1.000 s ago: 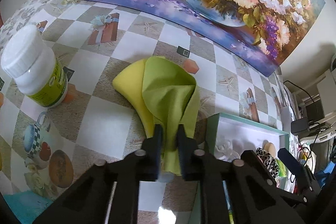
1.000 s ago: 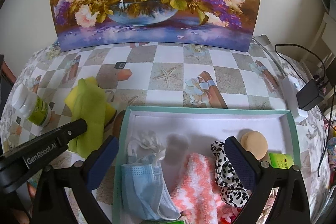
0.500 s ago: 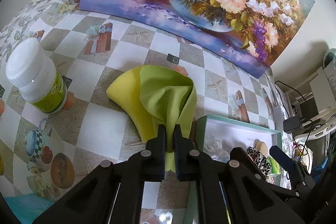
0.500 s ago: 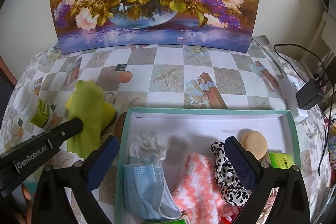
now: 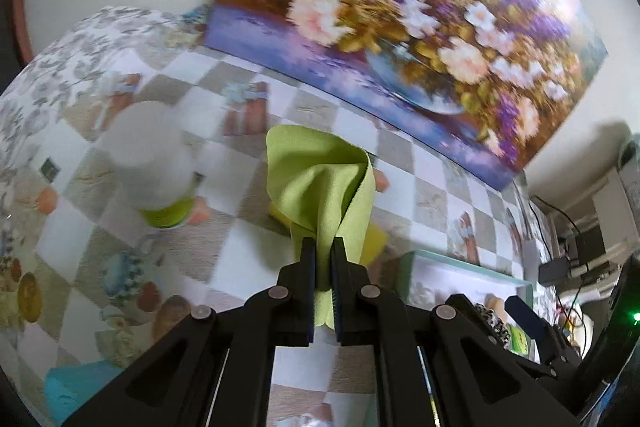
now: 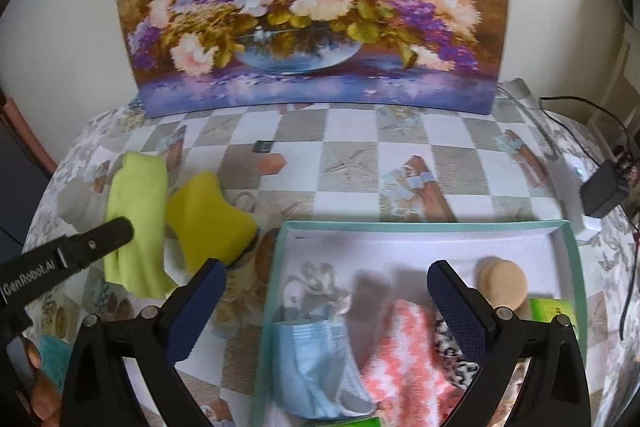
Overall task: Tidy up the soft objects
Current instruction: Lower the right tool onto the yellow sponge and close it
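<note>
a: cloth first. left gripper [image 5: 323,259] has its jaws pinched tight on the green cloth [image 5: 320,183], which hangs off the checked tablecloth [image 6: 352,163], beside the yellow sponge [image 6: 208,219].

b: so, carry it high enough that the loose end clears the teal box [image 6: 424,225] wall, then lower it into the bare white patch behind the blue mask [image 6: 316,359].

a: and the right gripper [image 6: 324,291]?

b: jaws spread wide, holding nothing, poised over the box. i'd shift it aside so the cloth doesn't drape across it.
</note>
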Demonstrator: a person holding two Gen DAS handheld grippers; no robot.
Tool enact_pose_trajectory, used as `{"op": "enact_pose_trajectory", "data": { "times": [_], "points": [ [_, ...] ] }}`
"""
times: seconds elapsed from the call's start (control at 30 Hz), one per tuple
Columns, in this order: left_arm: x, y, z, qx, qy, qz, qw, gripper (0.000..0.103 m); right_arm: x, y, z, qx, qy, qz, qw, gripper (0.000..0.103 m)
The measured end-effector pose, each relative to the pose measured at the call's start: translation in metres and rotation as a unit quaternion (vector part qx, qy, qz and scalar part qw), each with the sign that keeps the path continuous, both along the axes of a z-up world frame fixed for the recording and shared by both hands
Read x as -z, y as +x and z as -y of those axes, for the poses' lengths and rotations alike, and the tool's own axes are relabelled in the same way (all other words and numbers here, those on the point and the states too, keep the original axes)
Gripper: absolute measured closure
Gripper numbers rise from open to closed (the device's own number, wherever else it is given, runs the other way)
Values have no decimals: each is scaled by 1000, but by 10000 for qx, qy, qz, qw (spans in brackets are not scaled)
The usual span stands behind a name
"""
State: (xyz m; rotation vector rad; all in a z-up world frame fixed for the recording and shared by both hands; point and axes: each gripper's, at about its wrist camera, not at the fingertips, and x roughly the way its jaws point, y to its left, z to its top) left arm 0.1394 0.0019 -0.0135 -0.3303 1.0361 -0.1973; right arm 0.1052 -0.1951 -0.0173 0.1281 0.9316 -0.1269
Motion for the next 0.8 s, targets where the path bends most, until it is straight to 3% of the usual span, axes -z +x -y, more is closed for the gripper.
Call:
{"op": "enact_pose_trajectory", "data": {
  "times": [0.37, 0.8],
  "points": [
    [19, -2, -42, -636, -95, -308, 9975, 97, 27, 17, -45, -724, 46, -195, 9972, 3],
    [35, 3, -56, -833, -260, -513, 9949, 97, 53, 44, -81, -1154, -222, -532, 9916, 8]
  ]
}}
